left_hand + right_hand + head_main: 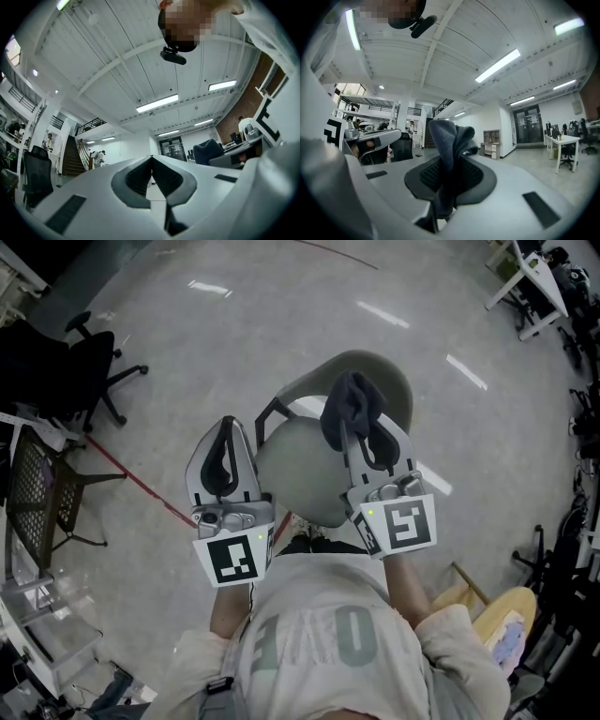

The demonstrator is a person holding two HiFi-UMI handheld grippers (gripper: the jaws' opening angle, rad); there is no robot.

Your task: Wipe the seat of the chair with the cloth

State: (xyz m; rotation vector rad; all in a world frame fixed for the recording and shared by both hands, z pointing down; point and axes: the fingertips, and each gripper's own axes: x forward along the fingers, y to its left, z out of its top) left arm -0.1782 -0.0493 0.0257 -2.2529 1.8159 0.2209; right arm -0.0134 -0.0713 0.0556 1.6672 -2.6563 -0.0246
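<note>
In the head view a grey-green chair stands on the floor below me, its round seat (302,474) between my two raised grippers and its backrest (380,381) beyond. My right gripper (350,420) is shut on a dark blue-grey cloth (351,405), which bunches above the fingertips. The right gripper view shows that cloth (449,140) pinched between the jaws and sticking up past them. My left gripper (228,425) is shut with nothing in it; its pads (140,177) meet in the left gripper view. Both grippers point up, well above the seat.
A black office chair (89,362) stands at the far left, with a dark mesh chair (37,486) nearer. Red tape (141,482) runs across the floor. A wooden chair (502,615) is at the lower right and white desks (534,277) are at the top right.
</note>
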